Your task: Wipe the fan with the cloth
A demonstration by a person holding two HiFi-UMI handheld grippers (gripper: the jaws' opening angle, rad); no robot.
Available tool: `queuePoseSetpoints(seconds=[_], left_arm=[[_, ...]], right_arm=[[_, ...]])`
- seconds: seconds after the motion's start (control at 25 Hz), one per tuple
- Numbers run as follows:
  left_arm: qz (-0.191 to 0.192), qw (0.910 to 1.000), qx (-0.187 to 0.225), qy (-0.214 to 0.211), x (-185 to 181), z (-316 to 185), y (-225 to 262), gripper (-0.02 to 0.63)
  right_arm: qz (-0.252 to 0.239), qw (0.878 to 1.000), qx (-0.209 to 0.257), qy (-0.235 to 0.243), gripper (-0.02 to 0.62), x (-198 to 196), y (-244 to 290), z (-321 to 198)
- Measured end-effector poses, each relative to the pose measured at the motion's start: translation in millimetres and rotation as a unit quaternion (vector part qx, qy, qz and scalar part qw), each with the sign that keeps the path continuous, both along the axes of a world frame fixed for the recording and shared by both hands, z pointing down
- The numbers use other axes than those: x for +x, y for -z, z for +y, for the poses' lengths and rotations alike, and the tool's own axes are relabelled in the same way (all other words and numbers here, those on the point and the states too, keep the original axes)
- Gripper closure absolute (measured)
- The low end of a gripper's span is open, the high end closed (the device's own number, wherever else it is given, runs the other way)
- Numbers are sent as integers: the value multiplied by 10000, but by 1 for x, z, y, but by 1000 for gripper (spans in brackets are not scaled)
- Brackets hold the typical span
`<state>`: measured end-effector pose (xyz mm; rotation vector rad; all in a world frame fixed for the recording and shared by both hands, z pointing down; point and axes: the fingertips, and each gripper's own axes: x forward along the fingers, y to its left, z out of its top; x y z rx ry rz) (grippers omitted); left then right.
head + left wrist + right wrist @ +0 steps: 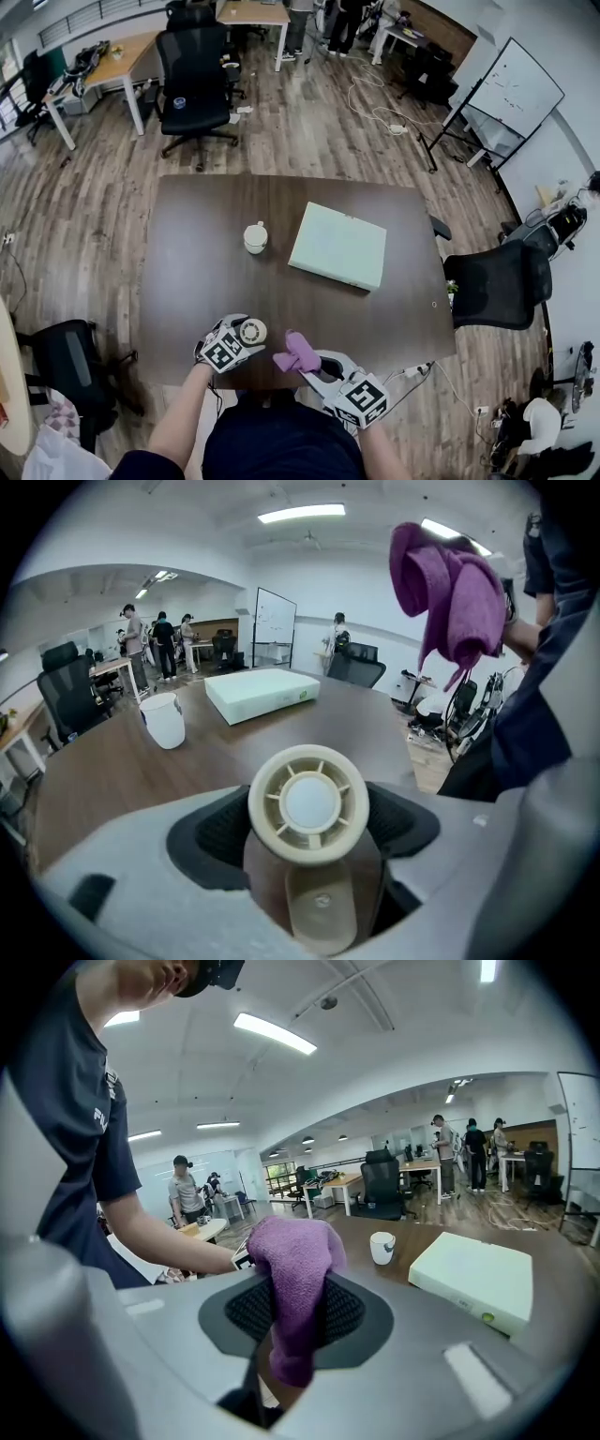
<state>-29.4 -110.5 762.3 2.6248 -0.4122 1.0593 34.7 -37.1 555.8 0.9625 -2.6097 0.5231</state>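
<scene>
At the near edge of the worktop (206,244), both tools are held up close to the person's body.

- Left gripper (242,337): jaws closed on the small cream fan (309,803). The pads grip it behind the round head, the handle hangs below, and the grille face points away from the gripper.
- Right gripper (314,366): jaws pinched on a fold of the purple cloth (295,1288). A bunch stands above the pads and a loose tail hangs beneath.
- Cloth and fan are just beside each other, apart. No contact shows in any view, so wiping looks not yet begun.
- White mug (255,237) and pale green box (338,246) sit mid-worktop, well apart from the work.

Risks, as judged:
1. The fan is gripped at a narrow part. Sideways pressure on the head could twist it in the pads or lever it out.
2. The cloth is held by one fold only. Drag across the grille ribs could pull it free, or the tail could snag between ribs.
3. Work is at or just over the near edge. Anything that slips probably falls off the worktop.
</scene>
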Motion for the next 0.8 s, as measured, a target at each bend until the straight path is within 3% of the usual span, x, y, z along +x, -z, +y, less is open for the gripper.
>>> queuePoseSetpoints(seconds=[0.28,0.48,0.8], left_arm=[[-556,9968,94,-570,7,8,-43,235],[-1109,9885,190,-1014,10,15,-68,235],[-1456,9827,127,-1135,15,18,-96,235]], right_arm=[[125,9985,-193,-499,497,15,-15,7],[115,9969,-272,-729,497,20,-21,14],[106,9947,-351,-961,497,36,-23,23]])
